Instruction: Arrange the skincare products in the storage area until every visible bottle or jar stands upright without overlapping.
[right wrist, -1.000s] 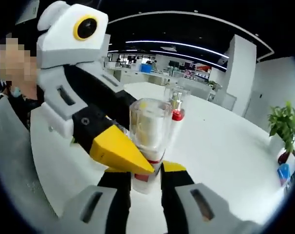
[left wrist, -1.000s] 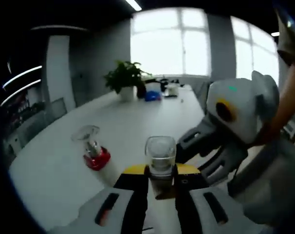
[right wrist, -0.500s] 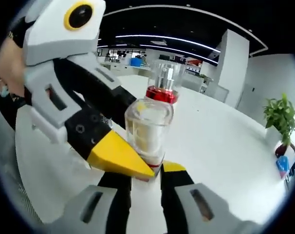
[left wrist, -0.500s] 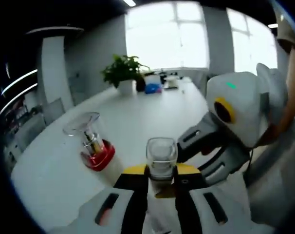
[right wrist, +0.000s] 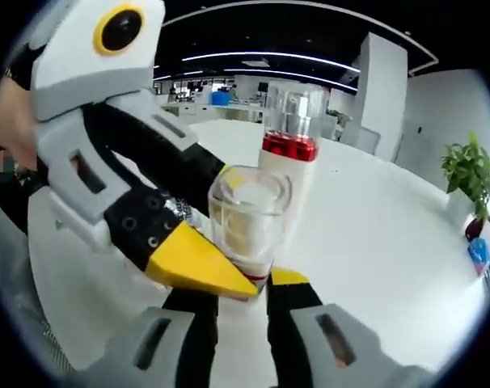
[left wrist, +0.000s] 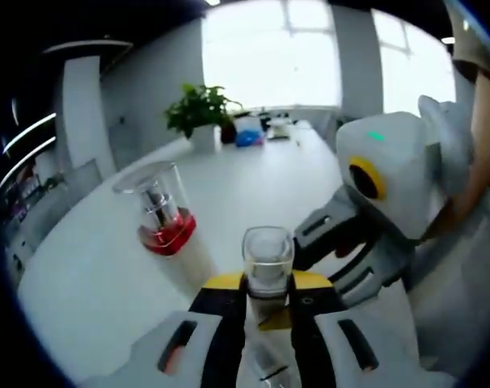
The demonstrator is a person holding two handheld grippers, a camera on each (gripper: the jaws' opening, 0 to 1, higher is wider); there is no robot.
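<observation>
Surface: white table (left wrist: 91,283), long, smooth, glossy, running away toward the windows (left wrist: 269,56); also seen as a broad white expanse in the right gripper view (right wrist: 374,267).

Item 1: small bottle with clear cap (left wrist: 268,259), upright, at the near end of the table. Left gripper (left wrist: 267,301) has its yellow-tipped jaws closed against the bottle's sides. In the right gripper view the same bottle (right wrist: 247,222) stands between the right gripper (right wrist: 242,293) jaws, which pinch its base; the left gripper's yellow tip (right wrist: 198,263) presses on its near side.

Item 2: taller white bottle with red collar and clear cap (left wrist: 166,222), free on the table, well left of item 1 in the left gripper view; just behind item 1 in the right gripper view (right wrist: 290,145), upright there.

Room: open office. Potted plant (left wrist: 198,113) at the table's far end by the windows, blue object (left wrist: 247,137) beside it. Grey walls, white pillar (right wrist: 382,105), ceiling light strips (right wrist: 253,56), distant desks (right wrist: 221,109).
</observation>
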